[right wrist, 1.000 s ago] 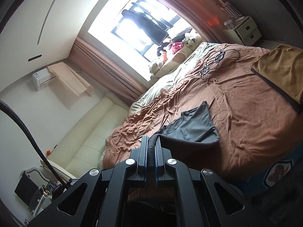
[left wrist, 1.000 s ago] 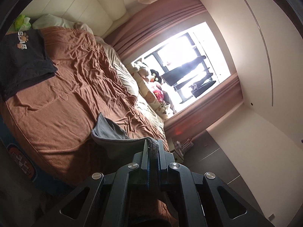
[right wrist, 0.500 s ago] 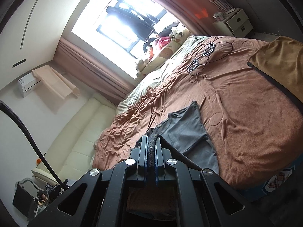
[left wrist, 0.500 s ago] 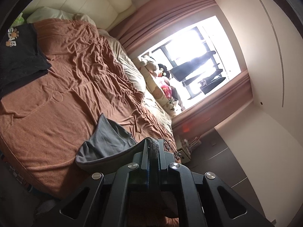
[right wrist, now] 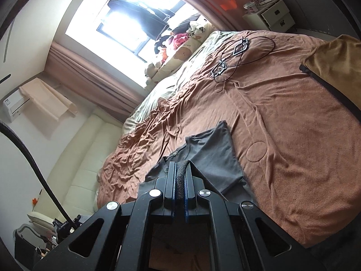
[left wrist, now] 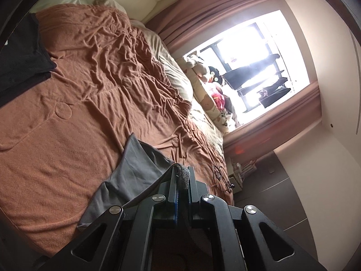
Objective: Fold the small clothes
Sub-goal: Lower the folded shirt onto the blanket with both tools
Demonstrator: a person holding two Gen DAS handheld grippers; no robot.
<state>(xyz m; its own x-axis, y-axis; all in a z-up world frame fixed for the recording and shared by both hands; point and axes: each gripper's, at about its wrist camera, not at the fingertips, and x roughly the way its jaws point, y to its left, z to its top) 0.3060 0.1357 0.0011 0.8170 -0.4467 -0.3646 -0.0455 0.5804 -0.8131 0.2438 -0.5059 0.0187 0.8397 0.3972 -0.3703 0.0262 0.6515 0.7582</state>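
Two grippers, left gripper (left wrist: pixel 181 176) and right gripper (right wrist: pixel 180 176), each pinch an edge of one grey shirt (right wrist: pixel 212 155). Beyond both, its body trails forward, lengthwise, onto the brown bed (right wrist: pixel 293 117).

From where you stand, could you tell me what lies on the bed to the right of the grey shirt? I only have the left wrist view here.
Observer: In the right wrist view a folded tan cloth lies at the far right edge of the brown blanket.
Operator: Thank you. Is the other gripper holding the shirt too?
Observer: Yes, the right gripper is shut on a bunched edge of the grey shirt, just as the left gripper is.
Operator: Which part of the shirt lies towards the headboard side?
Observer: The neckline lies on the side nearer the cream headboard, its collar label showing.
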